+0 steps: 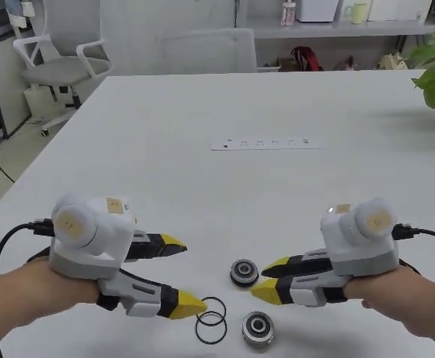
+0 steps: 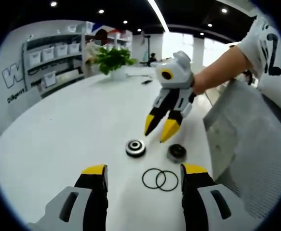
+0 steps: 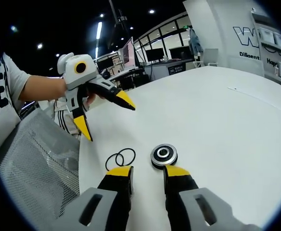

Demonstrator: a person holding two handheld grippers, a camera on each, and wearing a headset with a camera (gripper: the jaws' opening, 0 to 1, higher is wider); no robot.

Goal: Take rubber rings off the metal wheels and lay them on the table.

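Lying loose: two rings (image 1: 211, 319) | wheels (image 1: 244, 272) seemingly bare | left tool (image 1: 181, 273), right tool (image 1: 265, 279) parted

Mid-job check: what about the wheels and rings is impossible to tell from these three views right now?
- Head view: whether the farther wheel or the nearer wheel carries a rubber ring; both too small.
- Left gripper view: same doubt; fisheye blur softens both rims.
- Head view: whether the two loose rings overlap or merely touch; lines too thin.
- Head view: markings on the white strip; too small.
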